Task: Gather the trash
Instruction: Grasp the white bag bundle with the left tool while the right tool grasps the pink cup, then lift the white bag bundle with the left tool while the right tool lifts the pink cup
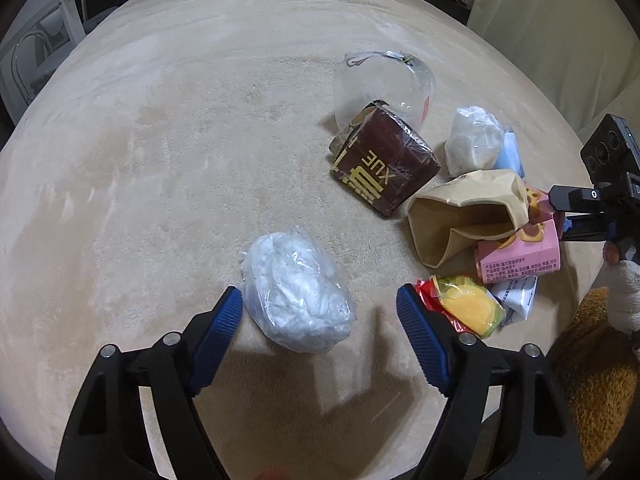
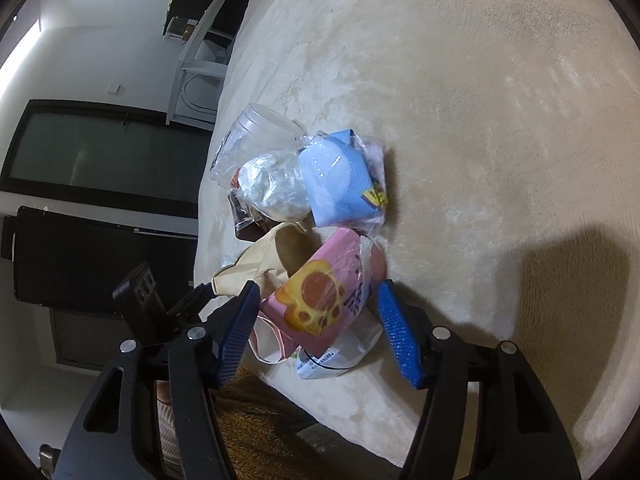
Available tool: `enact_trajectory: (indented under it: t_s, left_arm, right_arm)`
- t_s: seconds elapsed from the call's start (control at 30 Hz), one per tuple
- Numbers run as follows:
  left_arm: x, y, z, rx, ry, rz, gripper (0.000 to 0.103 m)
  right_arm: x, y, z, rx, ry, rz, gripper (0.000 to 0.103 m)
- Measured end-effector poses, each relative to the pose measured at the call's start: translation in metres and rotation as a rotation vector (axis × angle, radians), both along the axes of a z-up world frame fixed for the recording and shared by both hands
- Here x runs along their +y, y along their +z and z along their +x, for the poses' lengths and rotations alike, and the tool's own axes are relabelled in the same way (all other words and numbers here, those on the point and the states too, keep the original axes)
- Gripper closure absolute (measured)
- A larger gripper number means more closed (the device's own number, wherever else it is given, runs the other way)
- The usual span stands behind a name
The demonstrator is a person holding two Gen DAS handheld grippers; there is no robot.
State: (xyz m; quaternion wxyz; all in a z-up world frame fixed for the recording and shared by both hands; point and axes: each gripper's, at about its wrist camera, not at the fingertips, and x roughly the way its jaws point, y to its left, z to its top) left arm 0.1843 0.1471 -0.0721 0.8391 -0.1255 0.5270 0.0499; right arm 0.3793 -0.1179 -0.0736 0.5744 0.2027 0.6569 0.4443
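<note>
On a beige plush blanket [image 1: 160,160] lies a white wad in clear plastic [image 1: 298,300]. My left gripper [image 1: 320,320] stands open around it; the left pad is at its edge, the right pad well clear. To the right is a trash pile: brown box [image 1: 384,164], clear tub [image 1: 380,84], bagged white wad [image 1: 474,144], beige paper bag [image 1: 464,216], pink snack pack [image 1: 520,256], yellow-red wrapper [image 1: 468,304]. My right gripper [image 2: 318,316] straddles the pink snack pack [image 2: 320,292], open, with a small gap at the right pad. Behind it sits a blue pack [image 2: 336,184].
A white wrapper [image 2: 340,356] lies under the pink pack at the blanket's edge. A brown furry rug [image 1: 600,360] lies beyond that edge. A white shelf frame [image 1: 72,12] stands at the far left. A hand in white cloth [image 1: 624,296] shows at the right.
</note>
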Motion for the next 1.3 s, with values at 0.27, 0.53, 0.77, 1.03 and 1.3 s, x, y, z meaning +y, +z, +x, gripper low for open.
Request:
enact_trajectory:
  t_s: [0.27, 0.53, 0.77, 1.03, 1.3]
  left_arm:
    - [0.009, -0.004, -0.003, -0.006, 0.03, 0.012, 0.055]
    - [-0.004, 0.003, -0.011, -0.044, 0.016, 0.023, 0.056]
    - [-0.02, 0.016, -0.021, -0.088, 0.015, 0.019, 0.057]
    - [-0.034, 0.027, -0.036, -0.144, 0.016, 0.013, 0.057]
    - [-0.047, 0.031, -0.04, -0.172, -0.001, 0.013, 0.057]
  right_arm:
    - [-0.006, -0.004, 0.005, 0.052, -0.022, 0.033, 0.046]
    - [-0.008, 0.006, -0.004, 0.012, -0.018, 0.037, 0.051]
    - [-0.012, 0.018, -0.017, -0.059, -0.018, 0.03, 0.053]
    - [-0.021, 0.031, -0.029, -0.165, -0.022, -0.001, 0.069]
    - [-0.016, 0.02, -0.03, -0.168, -0.031, -0.063, 0.052]
